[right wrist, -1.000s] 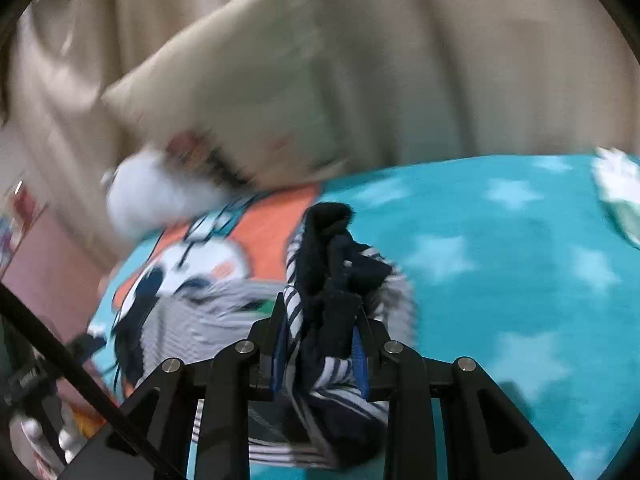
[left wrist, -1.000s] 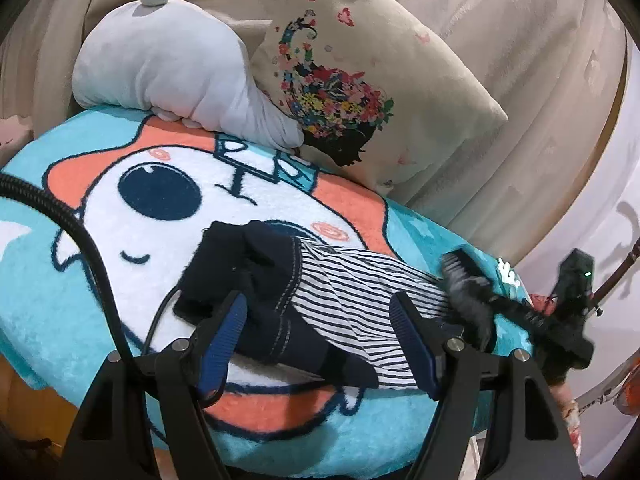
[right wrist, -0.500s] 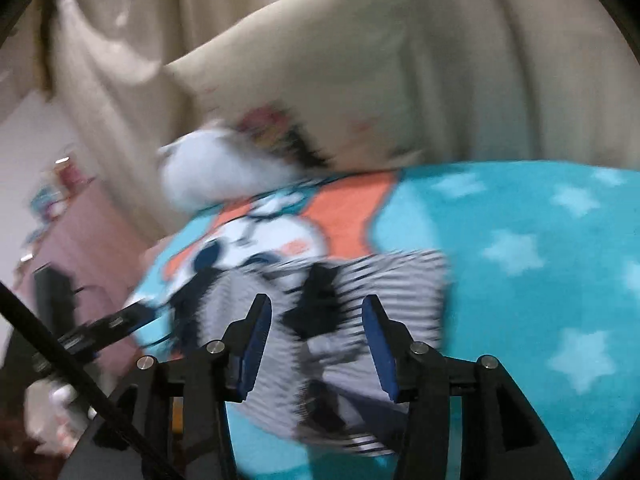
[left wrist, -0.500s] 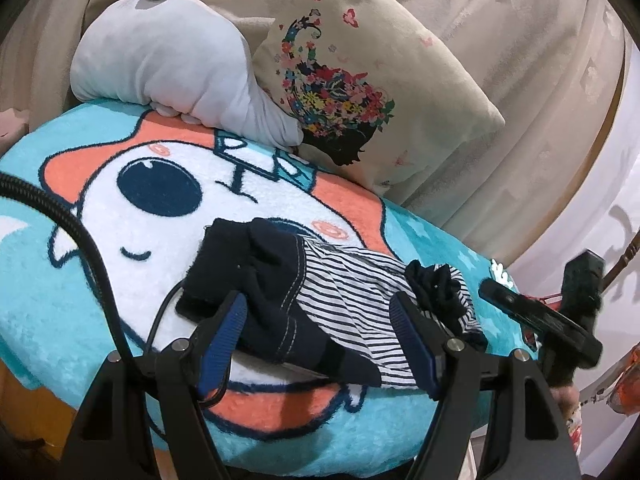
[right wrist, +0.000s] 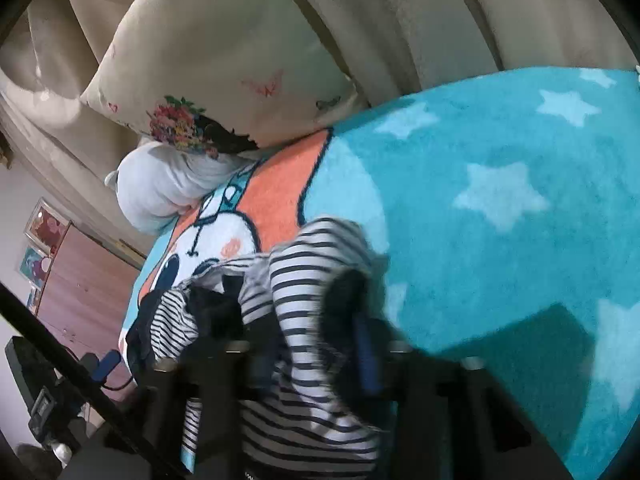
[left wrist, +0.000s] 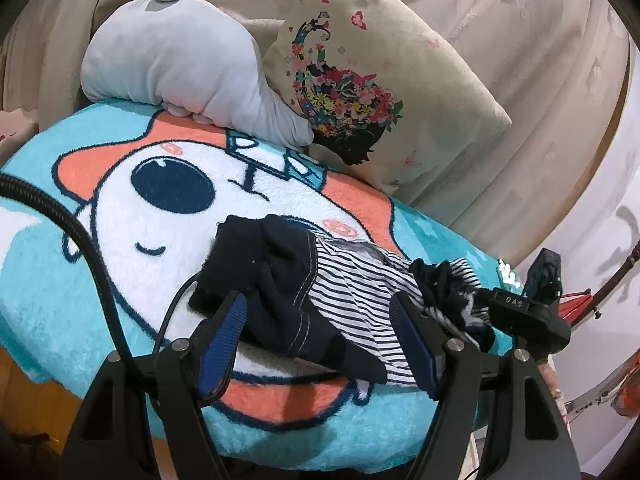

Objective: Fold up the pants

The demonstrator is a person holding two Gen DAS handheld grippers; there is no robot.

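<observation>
The right gripper [right wrist: 316,344] has dropped back onto the pants [left wrist: 344,292] since half a second ago, its jaws just closing, and now pinches a striped fold low in its view. The left gripper [left wrist: 320,344] hangs spread over the dark waistband, touching nothing. The pants lie crumpled mid-frame on the blanket [left wrist: 60,288], below the plush [left wrist: 180,60] and pillow [left wrist: 400,60].
</observation>
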